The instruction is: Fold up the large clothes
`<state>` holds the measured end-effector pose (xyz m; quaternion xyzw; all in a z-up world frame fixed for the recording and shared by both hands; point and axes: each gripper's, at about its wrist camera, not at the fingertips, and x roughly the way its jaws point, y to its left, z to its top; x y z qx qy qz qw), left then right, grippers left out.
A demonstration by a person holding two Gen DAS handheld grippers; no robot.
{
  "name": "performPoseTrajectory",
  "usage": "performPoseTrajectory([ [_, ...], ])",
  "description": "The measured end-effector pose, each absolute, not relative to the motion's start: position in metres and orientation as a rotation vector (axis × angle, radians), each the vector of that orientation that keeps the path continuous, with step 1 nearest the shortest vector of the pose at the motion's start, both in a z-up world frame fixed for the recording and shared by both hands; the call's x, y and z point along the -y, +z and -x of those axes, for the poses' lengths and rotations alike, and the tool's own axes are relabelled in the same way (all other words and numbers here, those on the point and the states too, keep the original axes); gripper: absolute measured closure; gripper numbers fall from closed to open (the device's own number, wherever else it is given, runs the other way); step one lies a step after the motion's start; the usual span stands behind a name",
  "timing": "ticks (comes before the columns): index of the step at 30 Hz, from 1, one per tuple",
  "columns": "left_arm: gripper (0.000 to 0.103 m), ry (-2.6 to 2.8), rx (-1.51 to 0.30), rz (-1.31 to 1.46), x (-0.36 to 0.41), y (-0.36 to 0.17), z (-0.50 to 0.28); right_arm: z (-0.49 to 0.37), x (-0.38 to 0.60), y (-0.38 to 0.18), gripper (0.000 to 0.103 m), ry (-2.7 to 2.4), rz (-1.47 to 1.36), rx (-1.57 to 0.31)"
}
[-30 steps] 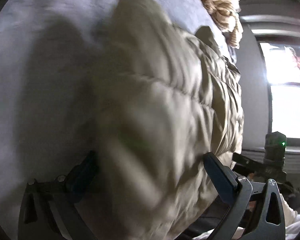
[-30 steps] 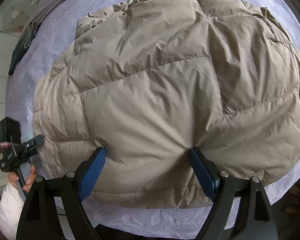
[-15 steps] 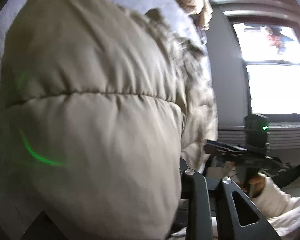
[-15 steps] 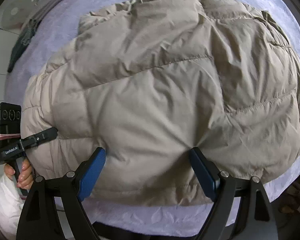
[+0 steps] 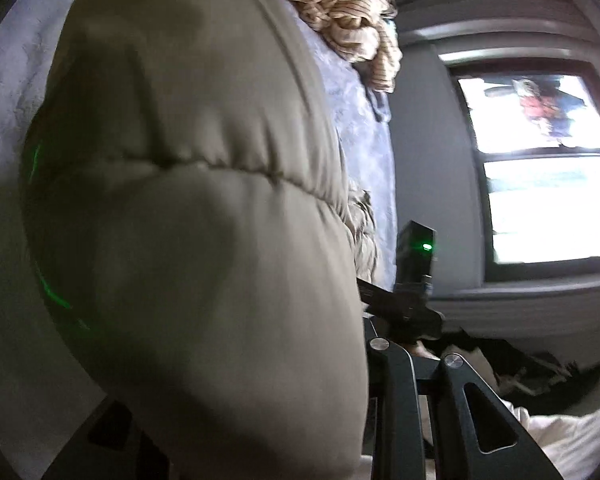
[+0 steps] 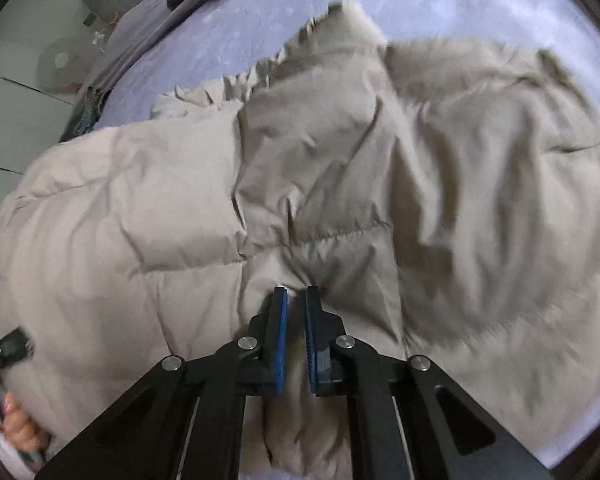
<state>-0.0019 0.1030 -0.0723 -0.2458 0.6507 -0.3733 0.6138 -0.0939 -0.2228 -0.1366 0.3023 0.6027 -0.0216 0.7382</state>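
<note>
With the beige puffer jacket (image 6: 300, 184) spread on the bed (image 6: 440, 12), the right claw (image 6: 296, 300) is closing on its hem, the left claw (image 5: 260, 440) grips a raised edge; fold over next.

Beige puffer jacket (image 6: 180, 220) on lilac bedspread (image 6: 440, 8), right gripper (image 6: 296, 296) closing (fabric pinched between 2 fingers (image 6: 281, 320))
</note>
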Motion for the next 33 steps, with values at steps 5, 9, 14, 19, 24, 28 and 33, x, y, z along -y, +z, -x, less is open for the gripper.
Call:
performPoseTrajectory([
  [5, 0.072, -0.768, -1.495, 0.474, -0.04, -0.041, 0.015, 0.072, 0.235, -0.166, 0.099, 0.038, -0.744, -1.322],
  [9, 0.072, -0.732, -1.502, 0.361, 0.014, -0.03, 0.021, 0.06, 0.244, -0.187, 0.103, 0.088, -0.793, -1.34],
  [14, 0.071, -0.726, -1.501, 0.211, 0.071, -0.019, 0.024, 0.059, 0.263, -0.196, 0.103, 0.135, -0.917, -1.344],
  [19, 0.039, -0.805, -1.534, 0.132, 0.13, -0.015, 0.031, 0.094, 0.309, -0.161, 0.101, 0.132, -0.928, -1.262],
  [24, 0.029, -0.997, -1.582, 0.106, 0.191, -0.036, 0.037, 0.154, 0.364, -0.139, 0.101, 0.029, -0.985, -1.168],
  [28, 0.029, -1.09, -1.55, 0.078, 0.225, -0.057, 0.044, 0.194, 0.388, -0.136, 0.101, -0.061, -1.039, -1.12],
  [33, 0.029, -1.105, -1.524, -0.005, 0.262, -0.075, 0.055, 0.232, 0.401, -0.127, 0.1, -0.165, -1.044, -1.108],
])
